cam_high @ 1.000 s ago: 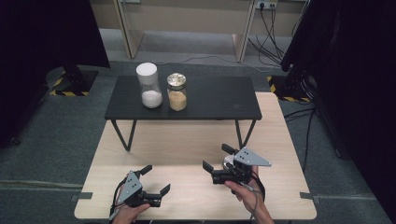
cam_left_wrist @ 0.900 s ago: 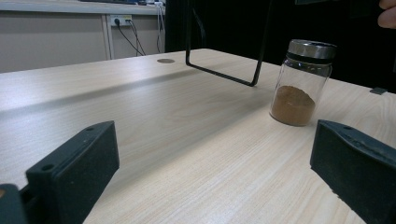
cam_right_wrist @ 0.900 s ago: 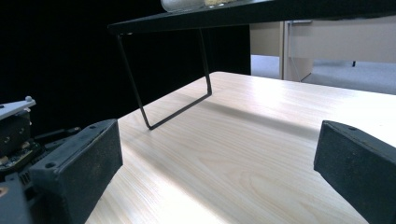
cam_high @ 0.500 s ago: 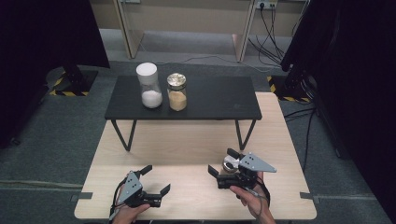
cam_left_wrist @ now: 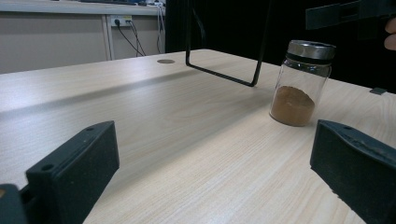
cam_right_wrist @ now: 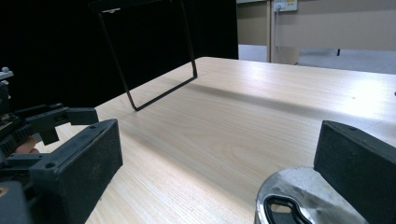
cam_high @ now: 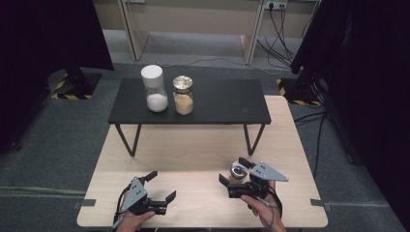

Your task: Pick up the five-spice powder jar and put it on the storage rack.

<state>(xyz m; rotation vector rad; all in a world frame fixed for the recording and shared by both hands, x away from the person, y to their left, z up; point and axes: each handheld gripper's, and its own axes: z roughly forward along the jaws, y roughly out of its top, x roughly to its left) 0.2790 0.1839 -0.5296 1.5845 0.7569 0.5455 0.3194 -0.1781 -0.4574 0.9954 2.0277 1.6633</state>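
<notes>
Your right claw (cam_high: pixel 235 172), jaws spread wide, brackets the small metal-lidded glass jar of brown powder (cam_left_wrist: pixel 300 84) for a grasp, while your left claw (cam_high: pixel 161 186) gapes idle.

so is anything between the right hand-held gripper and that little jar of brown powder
Nothing visible. The right hand-held gripper sits open right at the small jar, its jaws on either side of the metal lid, with bare wooden table around it.

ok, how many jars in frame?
3. A white-lidded jar and a metal-lidded jar stand side by side on the black shelf; a third jar, holding brown powder, sits on the wooden table by the right gripper.
</notes>
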